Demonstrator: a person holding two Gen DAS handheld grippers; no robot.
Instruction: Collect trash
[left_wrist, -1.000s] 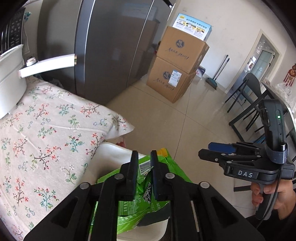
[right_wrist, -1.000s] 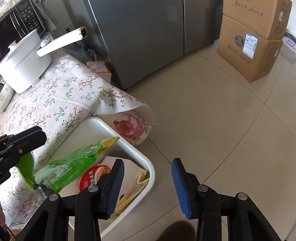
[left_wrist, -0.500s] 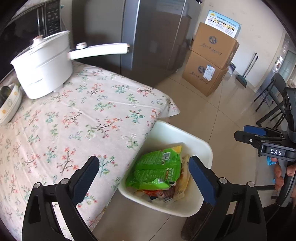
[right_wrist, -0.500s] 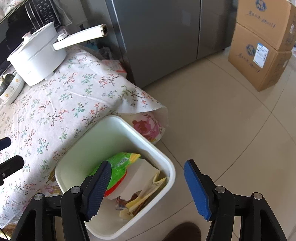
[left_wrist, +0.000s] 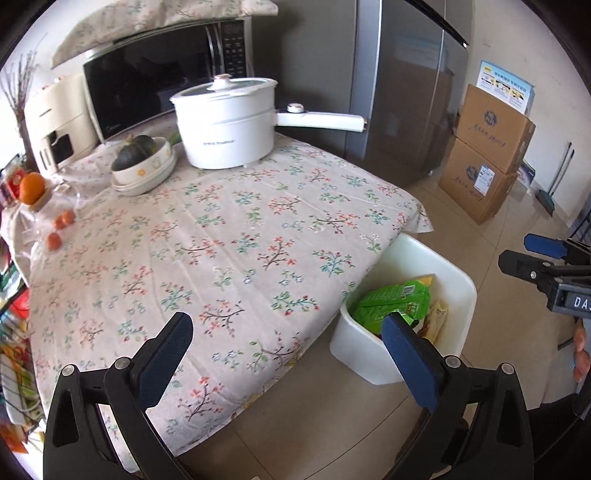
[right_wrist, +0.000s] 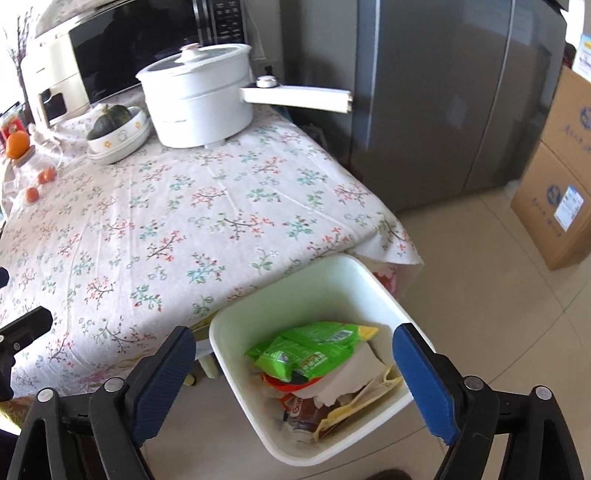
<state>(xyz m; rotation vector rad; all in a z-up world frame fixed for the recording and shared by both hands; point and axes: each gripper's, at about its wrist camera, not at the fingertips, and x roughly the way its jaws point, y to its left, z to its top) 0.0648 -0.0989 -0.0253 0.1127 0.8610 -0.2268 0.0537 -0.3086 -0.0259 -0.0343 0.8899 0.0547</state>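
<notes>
Beside the floral tablecloth (right_wrist: 155, 229), against its corner, stands the white bin (right_wrist: 284, 280). Inside the bin, on top of paper scraps, lies the green snack bag (right_wrist: 314, 350), clear of both grippers. Left gripper (left_wrist: 291, 350) and right gripper (right_wrist: 295, 373) hang above the bin, fingers spread wide, holding nothing.

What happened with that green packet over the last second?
The left gripper let go of the green packet; it dropped into the white bin and lies on the other rubbish. That gripper opened wide and pulled back over the table. The right gripper stayed open above the bin, holding nothing.
</notes>
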